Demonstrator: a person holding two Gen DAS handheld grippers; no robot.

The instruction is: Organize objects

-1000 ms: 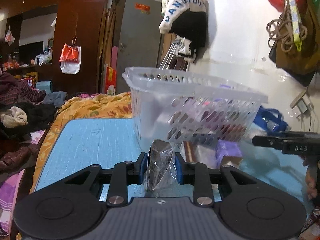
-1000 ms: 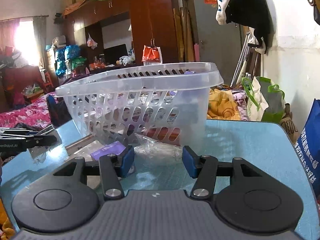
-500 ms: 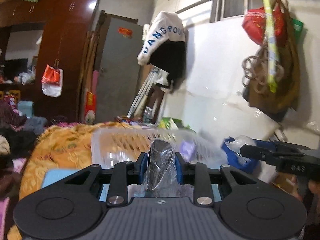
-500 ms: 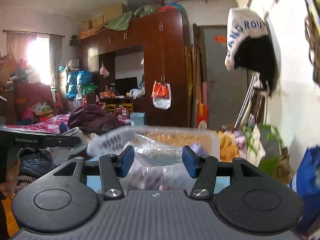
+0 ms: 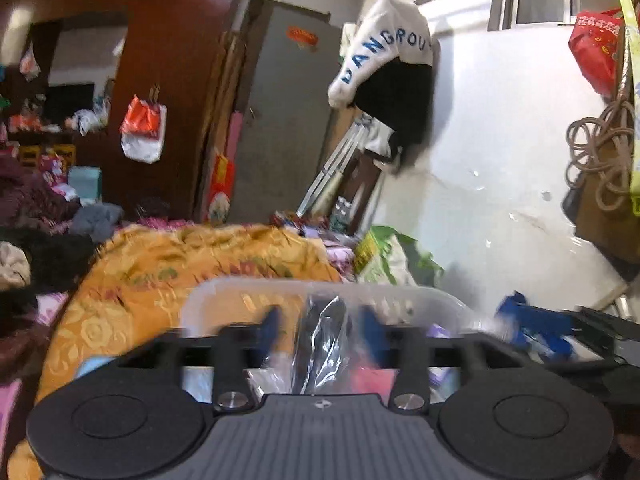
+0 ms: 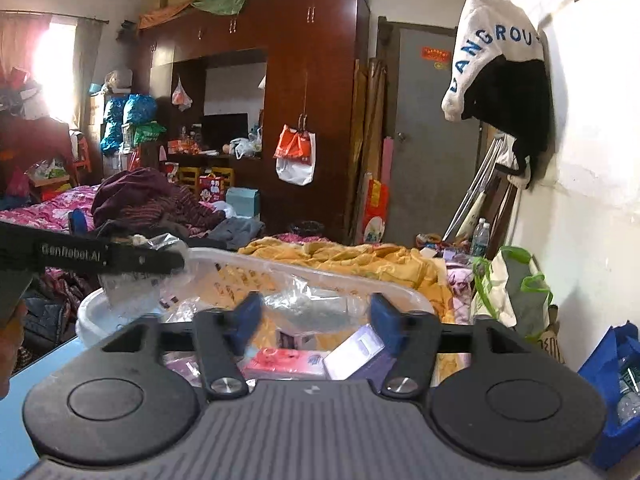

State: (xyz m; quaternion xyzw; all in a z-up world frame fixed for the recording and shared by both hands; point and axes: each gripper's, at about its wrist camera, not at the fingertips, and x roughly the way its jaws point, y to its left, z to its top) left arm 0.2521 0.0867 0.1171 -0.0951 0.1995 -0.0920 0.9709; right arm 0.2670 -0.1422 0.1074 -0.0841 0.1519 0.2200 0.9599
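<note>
Hovering over the basket [image 6: 404, 294]: left gripper [image 5: 322, 322] spread around a wrapped packet [image 5: 324, 340], right gripper [image 6: 316, 316] gripping a clear bag [image 6: 312, 306].

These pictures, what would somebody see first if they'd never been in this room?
Probably the clear plastic basket right in front, with pink and purple packets inside. Above it each gripper has a crinkly plastic-wrapped item between its fingers: the left gripper a dark one, the right gripper a clear one. High on the right wall hangs a white cap with blue letters.
</note>
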